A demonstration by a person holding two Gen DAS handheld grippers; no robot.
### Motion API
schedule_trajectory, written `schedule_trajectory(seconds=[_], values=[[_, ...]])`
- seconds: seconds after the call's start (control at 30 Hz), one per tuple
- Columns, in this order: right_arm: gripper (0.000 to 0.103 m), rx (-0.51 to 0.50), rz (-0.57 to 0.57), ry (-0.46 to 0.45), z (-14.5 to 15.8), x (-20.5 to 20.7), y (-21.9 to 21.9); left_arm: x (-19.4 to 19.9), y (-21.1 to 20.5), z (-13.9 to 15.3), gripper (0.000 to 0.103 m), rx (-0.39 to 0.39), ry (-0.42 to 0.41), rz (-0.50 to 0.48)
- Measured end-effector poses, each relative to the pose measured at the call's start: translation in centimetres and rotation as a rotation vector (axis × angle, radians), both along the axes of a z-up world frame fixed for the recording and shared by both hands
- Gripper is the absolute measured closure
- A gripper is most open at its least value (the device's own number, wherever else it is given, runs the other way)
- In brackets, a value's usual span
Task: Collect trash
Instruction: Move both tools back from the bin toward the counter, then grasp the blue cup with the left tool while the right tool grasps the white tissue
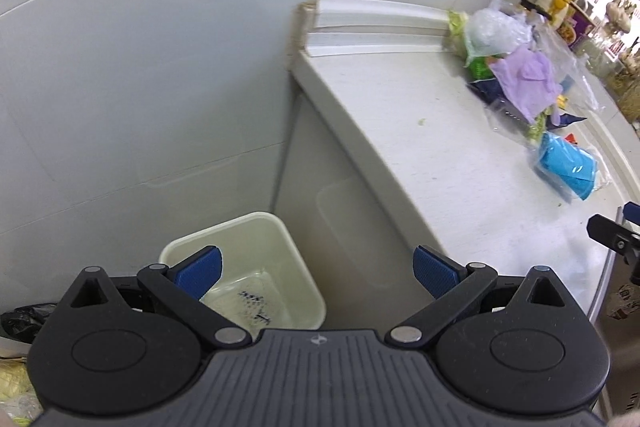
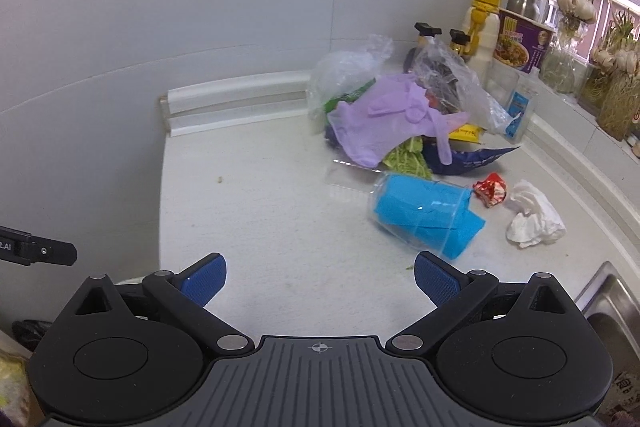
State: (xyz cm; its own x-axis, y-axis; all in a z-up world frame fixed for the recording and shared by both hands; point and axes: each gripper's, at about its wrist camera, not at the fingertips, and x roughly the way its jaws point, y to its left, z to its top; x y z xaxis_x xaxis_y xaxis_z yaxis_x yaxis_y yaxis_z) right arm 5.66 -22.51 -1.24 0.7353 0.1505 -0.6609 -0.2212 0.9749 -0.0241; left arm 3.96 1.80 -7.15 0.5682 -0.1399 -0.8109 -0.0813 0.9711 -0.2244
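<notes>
Over bin point(image 1: 256, 259): left gripper point(image 1: 318, 273) spread wide, empty. Right gripper point(image 2: 320, 277) released, empty, facing counter point(image 2: 260, 211) trash pile point(image 2: 400, 123).

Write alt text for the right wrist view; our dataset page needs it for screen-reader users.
The open, empty right gripper points at trash piled on a white counter: a purple glove, a clear cup stuffed with blue paper, a red wrapper and a crumpled tissue.

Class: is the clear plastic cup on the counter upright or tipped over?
Tipped over: the clear plastic cup lies on its side on the counter.
</notes>
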Motion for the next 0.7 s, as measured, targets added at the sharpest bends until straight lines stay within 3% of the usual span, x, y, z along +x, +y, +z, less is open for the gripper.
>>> schedule_trajectory(seconds=[0.47, 0.7], values=[[0.001, 0.021, -0.043, -0.020, -1.3, 3.2, -6.5, 4.4, -7.9, 0.7, 0.001, 0.039, -0.023, -0.139], [0.001, 0.035, -0.065, -0.038, -1.6, 5.7, -10.4, 7.0, -12.9, 1.1, 0.001, 0.018, -0.058, -0.227]])
